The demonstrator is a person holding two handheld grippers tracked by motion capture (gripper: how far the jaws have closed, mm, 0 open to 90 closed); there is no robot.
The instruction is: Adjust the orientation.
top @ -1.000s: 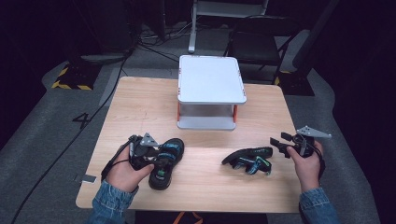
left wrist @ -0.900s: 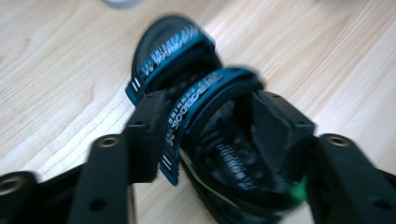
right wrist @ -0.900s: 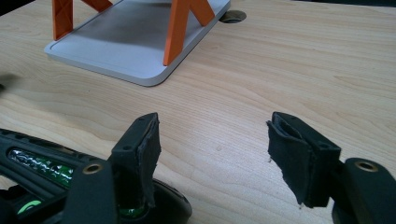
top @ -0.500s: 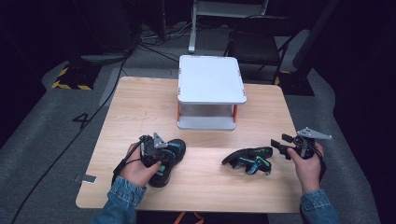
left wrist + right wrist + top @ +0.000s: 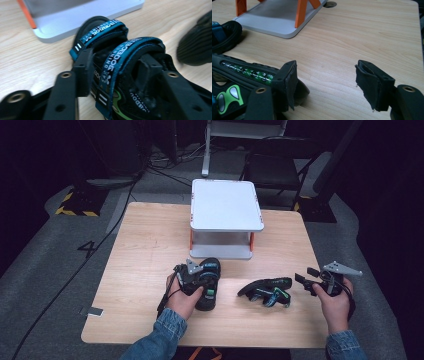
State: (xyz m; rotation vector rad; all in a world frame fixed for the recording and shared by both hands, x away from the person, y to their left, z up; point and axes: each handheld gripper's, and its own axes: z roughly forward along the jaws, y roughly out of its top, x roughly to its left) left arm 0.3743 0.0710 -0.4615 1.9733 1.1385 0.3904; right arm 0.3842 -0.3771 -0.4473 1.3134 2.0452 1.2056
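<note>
Left gripper (image 5: 197,276) sits over the upright black sandal (image 5: 208,285) near the middle of the wooden table (image 5: 150,245), its jaws set on either side of the sandal's blue straps. In the left gripper view one pad (image 5: 83,71) presses the strap's outer side and the other lies against the inner side, so the jaws pinch the strap (image 5: 117,65). This sandal's toe lies just beside the base of the white two-tier stand (image 5: 225,210) with orange legs. Right gripper (image 5: 312,282) hovers at the table's right edge with its jaws spread wide and nothing between them. A second sandal (image 5: 266,290) lies tipped on its side between the two grippers, its green-marked sole (image 5: 244,71) close to the right gripper's near jaw.
</note>
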